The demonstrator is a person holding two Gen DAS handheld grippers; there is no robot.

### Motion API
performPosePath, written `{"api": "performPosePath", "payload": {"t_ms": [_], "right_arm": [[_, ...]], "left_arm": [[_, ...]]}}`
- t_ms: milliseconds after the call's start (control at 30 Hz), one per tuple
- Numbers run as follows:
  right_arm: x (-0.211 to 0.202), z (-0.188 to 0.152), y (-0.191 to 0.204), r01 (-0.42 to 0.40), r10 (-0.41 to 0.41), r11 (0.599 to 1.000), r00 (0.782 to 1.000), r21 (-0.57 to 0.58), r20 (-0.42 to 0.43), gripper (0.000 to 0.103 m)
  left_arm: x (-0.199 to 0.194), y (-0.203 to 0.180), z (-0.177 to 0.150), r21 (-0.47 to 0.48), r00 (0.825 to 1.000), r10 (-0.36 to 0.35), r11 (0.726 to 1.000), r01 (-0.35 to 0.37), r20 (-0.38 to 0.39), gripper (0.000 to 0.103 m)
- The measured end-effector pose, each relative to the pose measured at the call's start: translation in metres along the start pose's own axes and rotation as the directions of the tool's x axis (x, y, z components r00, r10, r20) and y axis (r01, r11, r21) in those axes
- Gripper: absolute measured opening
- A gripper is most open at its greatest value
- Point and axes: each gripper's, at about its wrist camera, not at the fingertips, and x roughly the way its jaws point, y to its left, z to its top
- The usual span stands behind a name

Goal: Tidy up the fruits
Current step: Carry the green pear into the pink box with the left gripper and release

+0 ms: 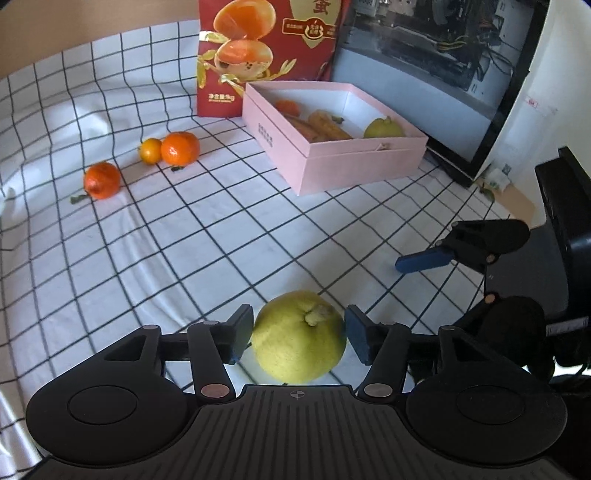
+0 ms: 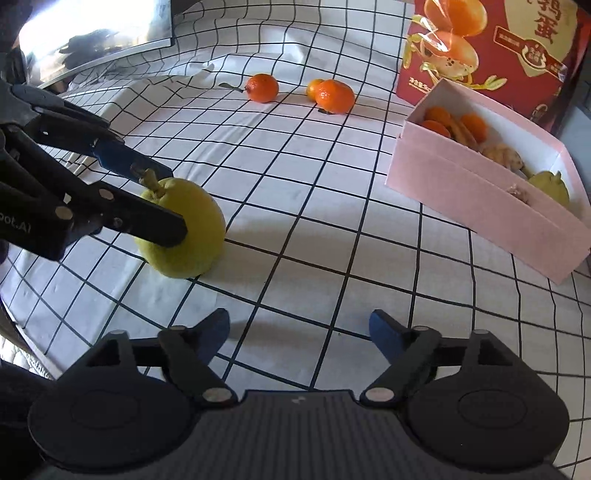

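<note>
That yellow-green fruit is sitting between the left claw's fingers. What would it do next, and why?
Probably close the left claw on the yellow-green fruit: its fingers stand either side without pressing, the fruit rests on the cloth, and the pink box already holds similar fruit.

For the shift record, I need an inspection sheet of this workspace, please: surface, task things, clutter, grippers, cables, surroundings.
Surface: white checked cloth, wrinkled at the far side.
Job's things: yellow-green fruit on the cloth; three oranges loose; pink box holding oranges, another yellow-green fruit and elongated produce.
Clutter: red carton standing behind the box.
Grippers: left gripper open, fingers either side of the fruit, seemingly not pressing; right gripper open, nothing between its fingers.
Cables: some inside the glass-sided case.
Surroundings: monitor at the cloth's edge.
</note>
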Motion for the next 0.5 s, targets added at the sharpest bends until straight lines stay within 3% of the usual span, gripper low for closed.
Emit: {"api": "performPosePath", "payload": {"t_ms": [233, 500], "right_arm": [[0.005, -0.003, -0.001, 0.013, -0.013, 1.000, 1.000, 0.023, 0.006, 0.103], [0.005, -0.004, 0.000, 0.030, -0.030, 0.999, 1.000, 0.037, 0.003, 0.103]], "left_arm": [[0.009, 0.000, -0.007, 0.005, 1.000, 0.019, 1.000, -0.019, 0.005, 0.066], [0.025, 0.005, -0.013, -0.029, 1.000, 0.001, 1.000, -0.001, -0.029, 0.068]]}}
